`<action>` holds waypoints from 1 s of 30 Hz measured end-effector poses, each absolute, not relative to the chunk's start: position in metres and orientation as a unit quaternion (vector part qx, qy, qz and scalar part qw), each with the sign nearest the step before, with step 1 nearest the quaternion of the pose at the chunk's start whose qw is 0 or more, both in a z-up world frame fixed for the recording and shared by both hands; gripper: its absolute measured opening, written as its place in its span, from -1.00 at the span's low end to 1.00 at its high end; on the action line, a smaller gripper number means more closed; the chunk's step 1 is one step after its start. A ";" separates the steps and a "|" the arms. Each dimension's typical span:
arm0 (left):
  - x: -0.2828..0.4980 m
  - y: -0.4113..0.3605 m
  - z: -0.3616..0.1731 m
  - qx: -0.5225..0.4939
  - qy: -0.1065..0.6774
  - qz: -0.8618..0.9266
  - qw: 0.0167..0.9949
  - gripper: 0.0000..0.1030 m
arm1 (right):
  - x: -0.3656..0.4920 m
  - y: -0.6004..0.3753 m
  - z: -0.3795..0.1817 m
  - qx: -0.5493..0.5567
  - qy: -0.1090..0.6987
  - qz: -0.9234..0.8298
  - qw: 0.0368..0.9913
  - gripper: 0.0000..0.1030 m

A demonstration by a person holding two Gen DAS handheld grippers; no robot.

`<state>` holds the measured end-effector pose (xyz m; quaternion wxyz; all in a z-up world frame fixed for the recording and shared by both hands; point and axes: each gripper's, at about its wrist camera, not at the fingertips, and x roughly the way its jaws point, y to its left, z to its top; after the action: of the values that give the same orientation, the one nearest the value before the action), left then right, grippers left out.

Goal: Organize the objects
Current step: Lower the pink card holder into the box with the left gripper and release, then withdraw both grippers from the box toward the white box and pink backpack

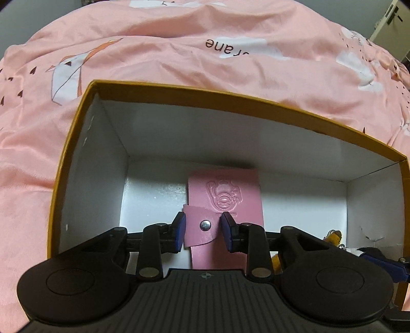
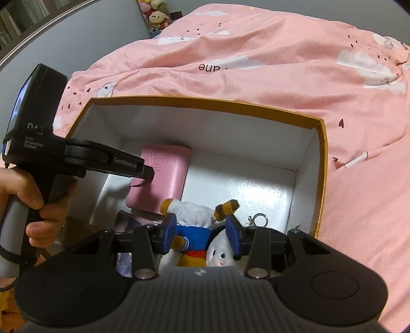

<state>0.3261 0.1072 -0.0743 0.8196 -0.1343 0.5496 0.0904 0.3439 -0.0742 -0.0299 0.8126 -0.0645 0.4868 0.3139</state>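
An open box with mustard-yellow rim [image 1: 205, 91] and white inside sits on a pink bedspread; it also shows in the right wrist view [image 2: 205, 101]. A pink leather case [image 1: 230, 194] with a snap flap lies on the box floor. My left gripper [image 1: 202, 231] is inside the box, its blue pads [image 1: 179, 230] on either side of the case's snap flap, apart from it. In the right wrist view the case [image 2: 166, 179] lies under the left gripper's tip [image 2: 146, 174]. My right gripper [image 2: 201, 231] has its pads around a plush toy keychain [image 2: 194, 228] over the box.
The pink bedspread [image 2: 282, 64] surrounds the box. Plush toys [image 2: 156, 18] sit by the grey wall at the far end. A metal clasp [image 2: 257, 219] of the keychain lies on the box floor. A dark glossy item [image 2: 128, 222] lies at the box's near left.
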 end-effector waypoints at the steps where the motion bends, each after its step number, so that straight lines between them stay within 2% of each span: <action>1: 0.326 0.107 -0.074 -0.135 0.549 0.088 0.820 -0.35 | 0.344 -0.074 -0.031 -0.065 0.488 0.313 0.812 -0.13; 11: 0.324 0.106 -0.072 -0.143 0.533 0.057 0.832 -0.35 | 0.340 -0.075 -0.033 -0.064 0.490 0.309 0.813 -0.13; 19: 0.269 0.092 -0.013 -0.102 0.457 0.032 0.883 -0.35 | 0.315 -0.087 -0.011 -0.046 0.445 0.321 0.835 -0.11; 21: 0.247 0.086 0.007 -0.082 0.435 0.017 0.897 -0.35 | 0.305 -0.092 -0.004 -0.037 0.427 0.331 0.841 -0.08; 24: 0.210 0.077 0.031 -0.054 0.417 -0.007 0.907 -0.35 | 0.283 -0.101 0.005 -0.031 0.405 0.334 0.850 0.09; 30: 0.154 0.083 0.033 -0.074 0.445 -0.001 0.893 -0.31 | 0.241 -0.115 0.007 -0.007 0.398 0.335 0.854 0.17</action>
<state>0.1536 0.0829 0.0329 0.8926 -0.0743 0.4447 -0.0009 0.2407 -0.1153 0.0070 0.8537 -0.0069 0.3983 0.3353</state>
